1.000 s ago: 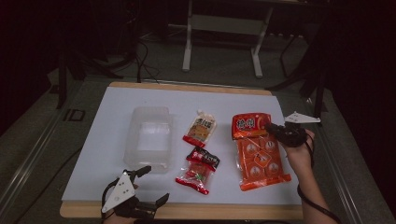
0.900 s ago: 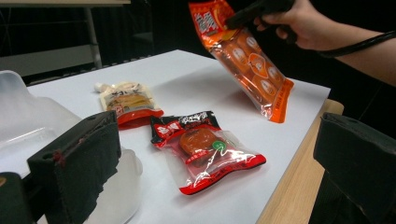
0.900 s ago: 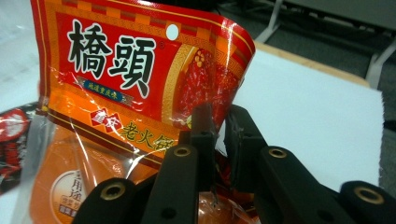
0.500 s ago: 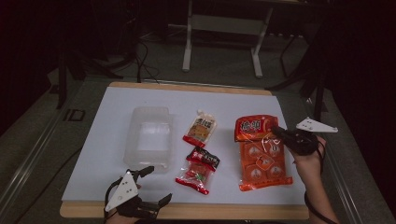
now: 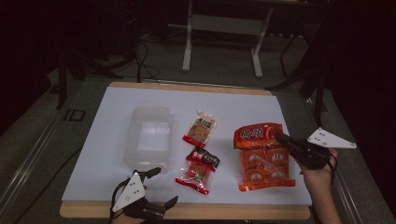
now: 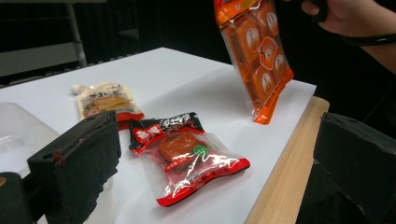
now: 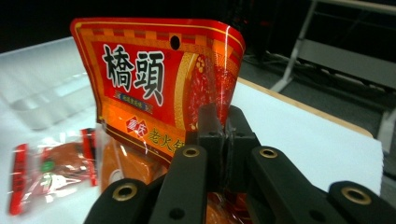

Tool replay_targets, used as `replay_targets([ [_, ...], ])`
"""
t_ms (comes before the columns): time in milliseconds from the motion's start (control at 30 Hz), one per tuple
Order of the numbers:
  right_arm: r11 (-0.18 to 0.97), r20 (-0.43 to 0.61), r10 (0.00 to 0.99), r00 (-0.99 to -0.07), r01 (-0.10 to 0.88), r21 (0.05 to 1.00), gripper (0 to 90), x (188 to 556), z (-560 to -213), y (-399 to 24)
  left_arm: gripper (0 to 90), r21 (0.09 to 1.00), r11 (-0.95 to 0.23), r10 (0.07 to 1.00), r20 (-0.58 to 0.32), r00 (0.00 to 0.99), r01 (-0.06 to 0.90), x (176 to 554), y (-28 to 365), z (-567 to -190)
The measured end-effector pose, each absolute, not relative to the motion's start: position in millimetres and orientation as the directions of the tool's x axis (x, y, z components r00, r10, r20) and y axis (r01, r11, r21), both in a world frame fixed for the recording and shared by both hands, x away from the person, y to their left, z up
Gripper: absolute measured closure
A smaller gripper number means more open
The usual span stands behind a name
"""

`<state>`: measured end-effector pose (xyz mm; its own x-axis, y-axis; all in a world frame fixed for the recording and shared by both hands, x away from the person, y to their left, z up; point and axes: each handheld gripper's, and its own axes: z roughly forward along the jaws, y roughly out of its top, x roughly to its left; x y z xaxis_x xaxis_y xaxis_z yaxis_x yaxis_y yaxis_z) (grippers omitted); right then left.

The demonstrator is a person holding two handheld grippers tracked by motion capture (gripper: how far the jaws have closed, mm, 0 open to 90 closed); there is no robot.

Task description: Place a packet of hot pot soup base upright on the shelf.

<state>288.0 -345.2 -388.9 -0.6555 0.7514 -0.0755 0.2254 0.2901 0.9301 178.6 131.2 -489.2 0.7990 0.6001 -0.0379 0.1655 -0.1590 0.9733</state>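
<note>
Pinching the orange packet (image 7: 154, 88) by its top edge, the right gripper (image 7: 219, 126) lifts it; the left gripper (image 5: 156, 191) rests with jaws apart.

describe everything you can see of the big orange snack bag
The big orange snack bag is glossy plastic: a red header with large black characters and a hang hole, and a clear-fronted body showing orange individually wrapped pieces. The right gripper is shut on its header, lifting it tilted above the white table, bottom edge hanging low.
</note>
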Motion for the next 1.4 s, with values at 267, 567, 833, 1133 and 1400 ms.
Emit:
replay_targets([
  [267, 0.272, -0.085, 0.711, -0.698, 0.162, 0.949, 88.5, 267.8, -375.4, -337.4, 1.2, 0.974, -0.159, 0.587, -0.038, 0.808, 0.162, 179.2, 125.6, -489.2],
  [567, 0.276, -0.117, 0.665, -0.738, 0.096, 0.956, 88.9, 261.7, -353.9, -312.6, 1.2, 0.981, -0.133, 0.574, -0.042, 0.817, 0.144, 187.1, 119.0, -477.4],
  [833, 0.258, -0.121, 0.633, -0.765, 0.061, 0.964, 89.0, 259.5, -340.5, -301.6, 1.2, 0.988, -0.125, 0.57, -0.008, 0.821, 0.096, 198.5, 108.9, -459.1],
  [1133, 0.228, -0.116, 0.551, -0.826, 0.015, 0.973, 88.9, 241.7, -322.4, -285.5, 1.2, 0.987, -0.129, 0.528, -0.013, 0.849, 0.095, 225.2, 84.0, -436.7],
  [1400, 0.227, -0.139, 0.504, -0.853, -0.025, 0.974, 88.9, 231.6, -310.5, -273.1, 1.2, 0.987, -0.131, 0.477, -0.019, 0.879, 0.092, 249.0, 65.6, -418.8],
])
